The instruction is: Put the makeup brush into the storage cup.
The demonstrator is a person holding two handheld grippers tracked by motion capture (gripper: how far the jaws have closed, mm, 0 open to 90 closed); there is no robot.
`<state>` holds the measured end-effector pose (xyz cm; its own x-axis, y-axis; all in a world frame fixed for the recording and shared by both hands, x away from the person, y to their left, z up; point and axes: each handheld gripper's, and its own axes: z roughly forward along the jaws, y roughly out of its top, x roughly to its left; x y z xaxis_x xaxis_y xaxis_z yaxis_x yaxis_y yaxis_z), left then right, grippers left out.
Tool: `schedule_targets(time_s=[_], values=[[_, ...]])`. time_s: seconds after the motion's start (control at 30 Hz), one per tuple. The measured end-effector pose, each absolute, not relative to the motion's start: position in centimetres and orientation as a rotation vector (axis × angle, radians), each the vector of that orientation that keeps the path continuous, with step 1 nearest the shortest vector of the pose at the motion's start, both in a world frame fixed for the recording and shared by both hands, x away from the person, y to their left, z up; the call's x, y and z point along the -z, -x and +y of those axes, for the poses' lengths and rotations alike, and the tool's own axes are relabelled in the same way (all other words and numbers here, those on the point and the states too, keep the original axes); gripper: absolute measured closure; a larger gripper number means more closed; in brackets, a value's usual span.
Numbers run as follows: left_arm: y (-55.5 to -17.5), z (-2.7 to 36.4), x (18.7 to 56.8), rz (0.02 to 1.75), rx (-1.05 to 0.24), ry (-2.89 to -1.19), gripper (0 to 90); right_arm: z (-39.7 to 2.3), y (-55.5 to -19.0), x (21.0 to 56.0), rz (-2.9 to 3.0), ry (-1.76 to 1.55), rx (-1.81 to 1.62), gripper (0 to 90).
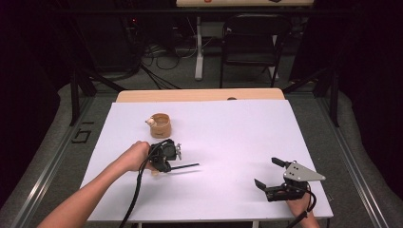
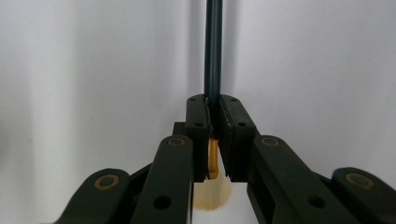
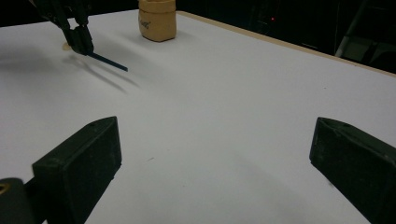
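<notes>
The left claw (image 1: 166, 164) pinches a slim dark-handled paintbrush with tan bristles (image 2: 213, 60) low over the white worktop (image 1: 228, 128), near the tan wooden cup (image 1: 160, 125); lift it level. The right claw (image 1: 268, 175) gapes empty

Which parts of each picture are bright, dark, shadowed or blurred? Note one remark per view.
High view: the white table sheet is brightly lit, the room behind dark. Left gripper view: the brush looks sharp at its handle, its bristles soft and close. Right gripper view: the left gripper casts a soft shadow on the sheet; the right gripper looks slightly blurred.
</notes>
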<state>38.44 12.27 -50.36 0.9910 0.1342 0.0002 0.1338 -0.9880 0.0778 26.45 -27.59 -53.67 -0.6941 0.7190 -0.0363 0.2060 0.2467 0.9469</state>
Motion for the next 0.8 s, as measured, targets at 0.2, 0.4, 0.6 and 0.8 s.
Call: schedule_targets(time_s=[0.2, 0.4, 0.6, 0.8], values=[[-38.3, 11.8, 49.6, 0.180, -0.022, -3.053, 82.9, -27.4, -26.5, 53.7, 2.056, -0.847, -1.451, 2.1], [-38.2, 11.4, 49.3, 0.172, -0.021, -3.054, 82.9, -27.4, -26.5, 53.6, 2.067, -0.844, -1.447, 2.1], [-38.0, 10.9, 49.0, 0.141, -0.062, -3.048, 82.9, -27.4, -26.6, 53.7, 2.071, -0.848, -1.439, 2.2], [-38.0, 10.4, 48.6, 0.115, -0.048, -3.057, 83.0, -27.3, -26.6, 53.6, 2.081, -0.846, -1.441, 2.2]])
